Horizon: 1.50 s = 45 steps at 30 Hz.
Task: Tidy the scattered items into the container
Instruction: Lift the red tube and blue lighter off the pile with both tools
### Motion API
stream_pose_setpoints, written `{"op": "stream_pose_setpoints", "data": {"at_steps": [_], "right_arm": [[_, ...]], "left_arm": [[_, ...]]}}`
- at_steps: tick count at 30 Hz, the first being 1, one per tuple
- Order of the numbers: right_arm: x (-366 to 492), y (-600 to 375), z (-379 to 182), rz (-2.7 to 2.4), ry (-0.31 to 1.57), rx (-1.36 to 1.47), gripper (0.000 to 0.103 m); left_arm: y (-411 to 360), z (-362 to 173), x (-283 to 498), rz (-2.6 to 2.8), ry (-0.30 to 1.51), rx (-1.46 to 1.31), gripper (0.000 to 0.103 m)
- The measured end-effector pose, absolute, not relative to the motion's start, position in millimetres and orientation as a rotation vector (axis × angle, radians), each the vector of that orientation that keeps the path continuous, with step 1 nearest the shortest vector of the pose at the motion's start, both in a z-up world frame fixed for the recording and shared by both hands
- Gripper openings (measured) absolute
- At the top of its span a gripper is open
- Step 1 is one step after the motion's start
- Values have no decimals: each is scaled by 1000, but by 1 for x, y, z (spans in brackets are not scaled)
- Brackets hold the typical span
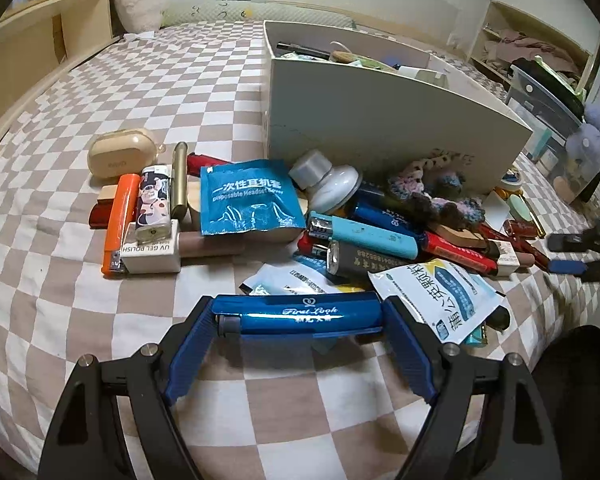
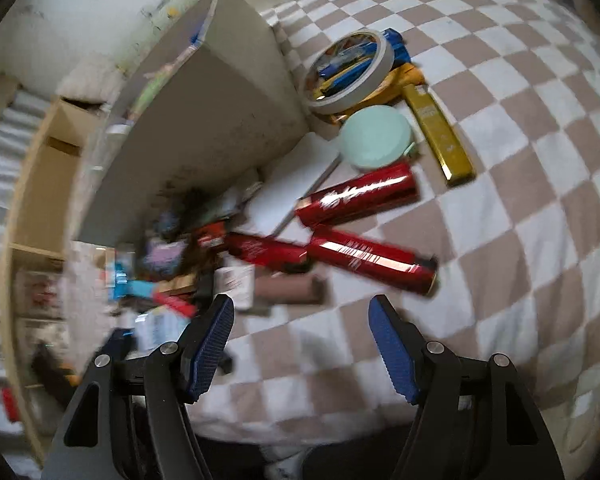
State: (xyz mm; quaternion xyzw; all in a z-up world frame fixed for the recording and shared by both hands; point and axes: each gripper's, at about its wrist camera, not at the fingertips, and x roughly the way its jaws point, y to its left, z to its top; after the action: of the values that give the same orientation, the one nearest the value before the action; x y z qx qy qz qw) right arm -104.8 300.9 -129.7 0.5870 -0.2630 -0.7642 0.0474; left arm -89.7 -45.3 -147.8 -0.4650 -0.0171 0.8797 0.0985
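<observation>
My left gripper is shut endwise on a shiny blue tube, held crosswise just above the checked bedspread. Behind it lies a heap of items: an orange lighter, a blue headset-cover packet, a light blue lighter and a white sachet. The white box stands behind the heap with several things inside. My right gripper is open and holds nothing, hovering over the bedspread near two red tubes, a gold bar and a tape roll beside the box.
A wooden bed frame runs along the left and a pillow lies at the head. At the right are a purple plush toy, plastic drawers and an open shelf. The right wrist view is motion-blurred.
</observation>
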Motion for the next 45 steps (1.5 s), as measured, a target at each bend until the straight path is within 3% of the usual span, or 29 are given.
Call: {"op": "stream_pose_setpoints", "data": {"at_steps": [8,12,13,15,37,45], "right_arm": [[-127,342,-146,-2436,-677,1841,70],[-130,329,-142,-2509,-455,1879,71],[-130,325,-142,-2516,-390,1885,72],[-129,319,-146,-2507,-332,1891,87],[-130,310,-167,-2551,-122,1920,84],[-107,312,-154,-2537,-275,1836,84]], "left_arm": [[-41,-142,-87,2614,-32,-1320,83],[-41,-141,-86,2618,-31,-1303,83],[-41,-140,-86,2617,-32,-1300,83],[-41,-140,-85,2614,-33,-1295,83],[-38,-133,-86,2602,-32,-1264,83],[-39,-127,-93,2609,-56,-1244,83]]}}
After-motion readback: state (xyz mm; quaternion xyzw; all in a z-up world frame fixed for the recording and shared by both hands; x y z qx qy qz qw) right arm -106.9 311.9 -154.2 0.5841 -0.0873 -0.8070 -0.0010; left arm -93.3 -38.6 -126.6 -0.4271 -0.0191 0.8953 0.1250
